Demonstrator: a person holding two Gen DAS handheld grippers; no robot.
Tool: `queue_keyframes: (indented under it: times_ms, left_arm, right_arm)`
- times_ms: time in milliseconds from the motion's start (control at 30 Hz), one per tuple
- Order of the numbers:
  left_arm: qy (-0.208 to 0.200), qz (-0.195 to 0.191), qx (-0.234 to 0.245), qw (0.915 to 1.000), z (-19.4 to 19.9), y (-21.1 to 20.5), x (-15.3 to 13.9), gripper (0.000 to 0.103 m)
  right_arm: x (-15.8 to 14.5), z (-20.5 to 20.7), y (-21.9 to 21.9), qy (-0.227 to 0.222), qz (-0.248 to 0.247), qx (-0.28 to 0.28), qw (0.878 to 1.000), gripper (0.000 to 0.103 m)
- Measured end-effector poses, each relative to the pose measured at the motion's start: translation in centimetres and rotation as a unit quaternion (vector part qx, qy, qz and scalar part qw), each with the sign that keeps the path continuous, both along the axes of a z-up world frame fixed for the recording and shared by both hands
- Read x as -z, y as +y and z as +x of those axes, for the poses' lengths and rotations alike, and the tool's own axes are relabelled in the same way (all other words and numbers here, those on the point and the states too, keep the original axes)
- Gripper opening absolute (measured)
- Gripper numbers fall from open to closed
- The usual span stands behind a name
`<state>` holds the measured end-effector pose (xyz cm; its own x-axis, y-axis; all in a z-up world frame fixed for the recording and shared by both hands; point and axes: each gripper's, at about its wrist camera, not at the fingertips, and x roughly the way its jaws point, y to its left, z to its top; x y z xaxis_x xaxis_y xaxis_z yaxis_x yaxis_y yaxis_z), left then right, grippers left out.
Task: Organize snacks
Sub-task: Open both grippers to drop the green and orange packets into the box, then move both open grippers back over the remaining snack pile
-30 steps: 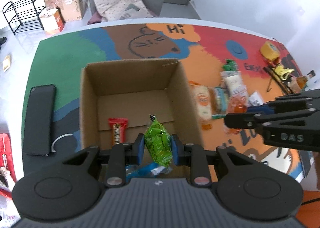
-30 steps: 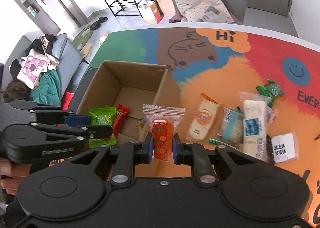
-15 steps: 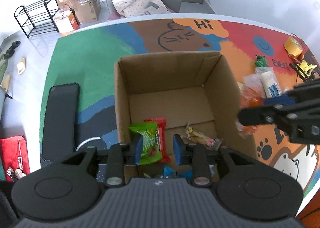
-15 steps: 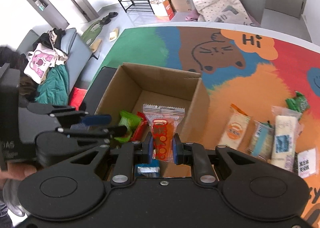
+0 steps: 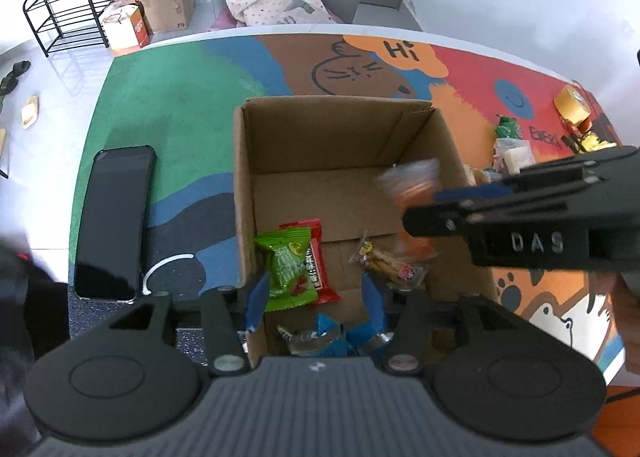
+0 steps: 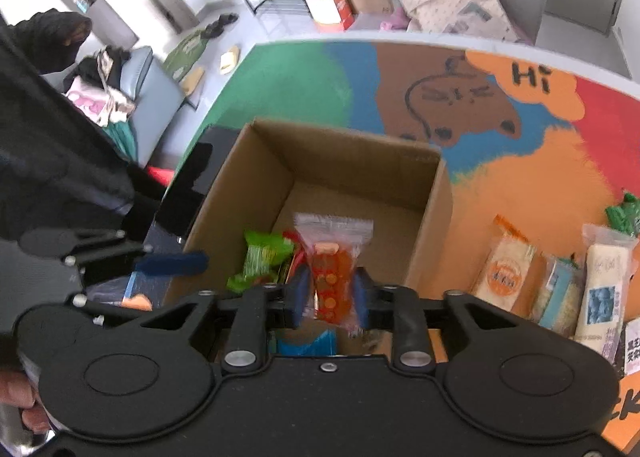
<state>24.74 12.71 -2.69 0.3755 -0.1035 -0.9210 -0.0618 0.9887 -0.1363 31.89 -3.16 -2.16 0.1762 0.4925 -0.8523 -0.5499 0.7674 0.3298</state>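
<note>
Over the cardboard box (image 5: 320, 161) on the colourful mat (image 5: 168, 97), both claws have just been opening. Left gripper (image 5: 314, 297) is released: the green snack packet (image 5: 288, 269) lies inside the box on the red bar (image 5: 316, 257), clear of the pads. Right gripper (image 6: 330, 293) has a clear bag of orange candy (image 6: 332, 273) between its fingers, but can't tell if they grip it. More snacks (image 6: 556, 281) wait on the mat, right of the box.
</note>
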Motion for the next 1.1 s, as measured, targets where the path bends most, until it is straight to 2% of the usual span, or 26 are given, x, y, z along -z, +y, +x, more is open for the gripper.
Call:
queue_keyframes:
  times_ms: [200,367,500,567,667,900,967,1100]
  left_arm:
    - [0.0,-0.015,-0.002,0.9999,0.0,-0.1,-0.1,0.065]
    - [-0.011,-0.004,0.001,0.9999,-0.2,-0.9,-0.6,0.073]
    - [-0.014,-0.004,0.003,0.9999,-0.3,-1.3,-1.2,0.076]
    - [-0.018,-0.007,0.002,0.9998,-0.3,-1.6,-1.5,0.081]
    - [-0.025,-0.007,0.001,0.9997,-0.2,-2.3,-2.1,0.084]
    - [-0.03,-0.011,0.012,0.9994,0.2,-4.6,-2.9,0.087]
    - [-0.031,-0.01,0.018,0.9993,0.3,-5.5,-3.0,0.087]
    - [-0.031,-0.011,0.032,0.9989,0.5,-7.2,-3.3,0.087]
  right_arm:
    - [-0.8,-0.3,-1.2,-0.003,0.005,0.006,1.0,0.033]
    - [-1.3,-0.5,-2.7,-0.005,0.007,0.014,1.0,0.033]
    - [-1.6,-0.7,-4.1,-0.007,0.008,0.022,1.0,0.036]
    - [-1.8,-0.8,-5.0,-0.01,0.005,0.027,1.0,0.045]
    - [-2.1,-1.0,-6.5,-0.014,0.001,0.037,0.999,0.047]
    - [-2.2,-1.2,-10.0,-0.018,-0.006,0.06,0.998,0.063]
    - [-2.0,-1.2,-10.8,-0.02,-0.009,0.066,0.998,0.072]
    - [-1.7,-1.2,-12.6,-0.016,-0.014,0.078,0.997,0.075]
